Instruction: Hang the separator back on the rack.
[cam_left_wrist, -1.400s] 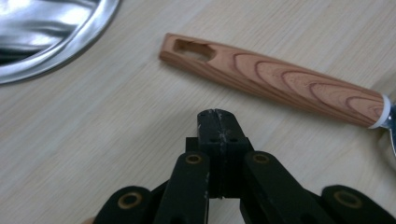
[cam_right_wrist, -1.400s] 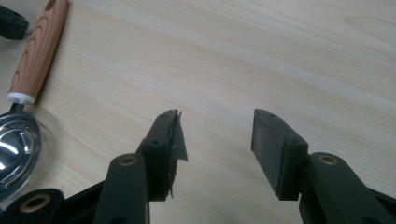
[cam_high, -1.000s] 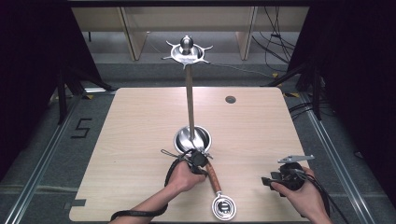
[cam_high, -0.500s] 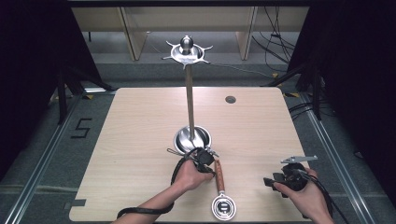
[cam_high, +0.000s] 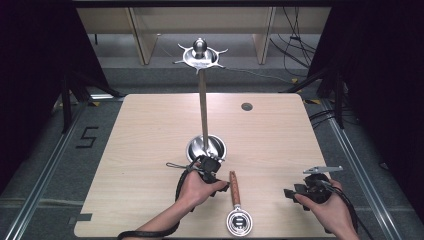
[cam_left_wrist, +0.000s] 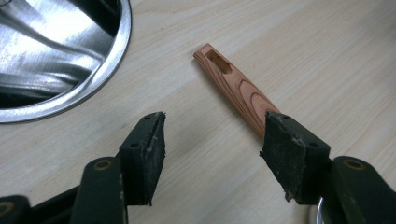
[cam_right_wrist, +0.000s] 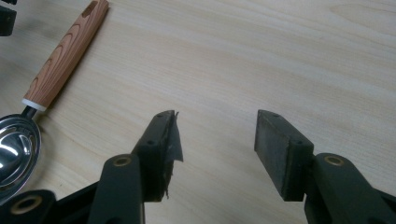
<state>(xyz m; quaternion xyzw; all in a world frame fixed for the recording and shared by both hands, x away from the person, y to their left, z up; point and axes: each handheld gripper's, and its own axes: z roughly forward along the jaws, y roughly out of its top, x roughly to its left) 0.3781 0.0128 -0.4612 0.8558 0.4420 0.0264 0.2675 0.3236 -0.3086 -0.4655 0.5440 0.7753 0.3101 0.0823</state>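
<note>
A scoop with a wooden handle (cam_high: 233, 188) and a shiny metal bowl (cam_high: 239, 221) lies flat on the table near the front edge. My left gripper (cam_high: 218, 181) hovers just left of the handle's far end. Its jaws have just been opening and now stand open (cam_left_wrist: 212, 140) with bare table between them. The handle (cam_left_wrist: 236, 86) runs under the right jaw. My right gripper (cam_high: 292, 192) rests open at the front right, its jaws (cam_right_wrist: 217, 135) over bare wood. The scoop's handle (cam_right_wrist: 65, 58) and bowl (cam_right_wrist: 14, 149) lie to its left.
A tall metal stand has a round base (cam_high: 206, 148) just beyond my left hand, a thin pole, and a hooked top (cam_high: 200, 54). Its base rim (cam_left_wrist: 70, 93) is close to the left jaw. A small dark disc (cam_high: 246, 106) sits at the far right of the table (cam_high: 150, 130).
The left gripper, shut around the scoop's handle before, has opened, let go and lifted a little. The scoop stays on the table. The right gripper has not moved.
</note>
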